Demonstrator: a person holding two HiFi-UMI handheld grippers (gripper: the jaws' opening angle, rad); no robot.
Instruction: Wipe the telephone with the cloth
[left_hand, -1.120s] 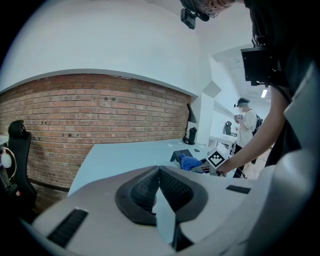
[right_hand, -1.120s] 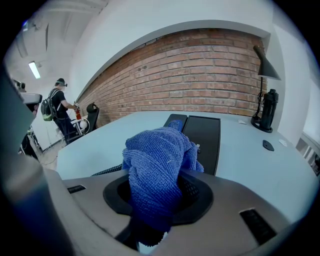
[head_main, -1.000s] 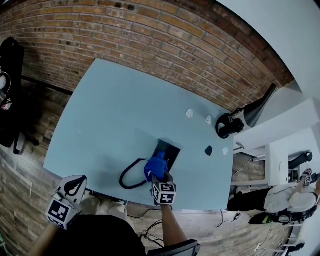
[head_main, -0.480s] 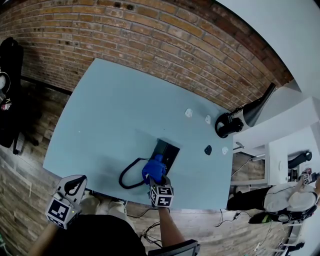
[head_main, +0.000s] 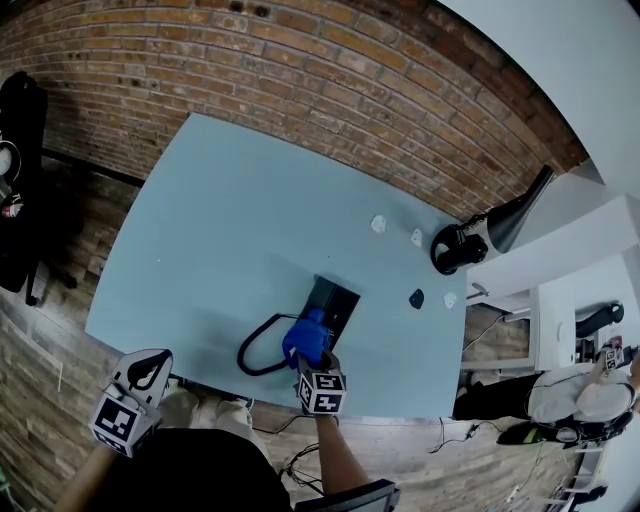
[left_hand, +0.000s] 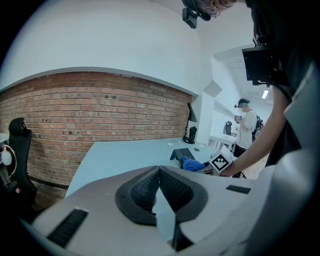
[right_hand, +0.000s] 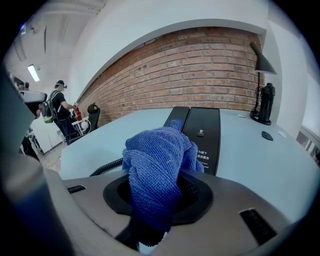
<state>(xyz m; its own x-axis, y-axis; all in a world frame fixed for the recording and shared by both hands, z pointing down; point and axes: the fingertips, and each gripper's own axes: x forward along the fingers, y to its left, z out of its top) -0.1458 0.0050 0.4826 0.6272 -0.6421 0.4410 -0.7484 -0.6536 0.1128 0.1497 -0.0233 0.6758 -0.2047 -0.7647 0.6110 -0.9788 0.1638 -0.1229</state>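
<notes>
right claw (head_main: 316, 356) clamped on blue cloth (head_main: 306, 337) | cloth at black telephone's (head_main: 336, 298) near end, on bench (head_main: 230, 220) | left claw (left_hand: 159, 172) together, empty

Before you: a pale blue bench (head_main: 230, 220) against a red brick wall (head_main: 300, 60), on a wood-plank floor (head_main: 40, 340); black chair (head_main: 22, 150) at your left, black lamp (head_main: 522, 212) and white shelving (head_main: 590, 262) at your right.

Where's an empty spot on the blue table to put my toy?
The big stretch of table between the brick wall and the telephone is bare. It is crowded by the near edge, where the right tongs hold the cloth beside the black cord.
</notes>
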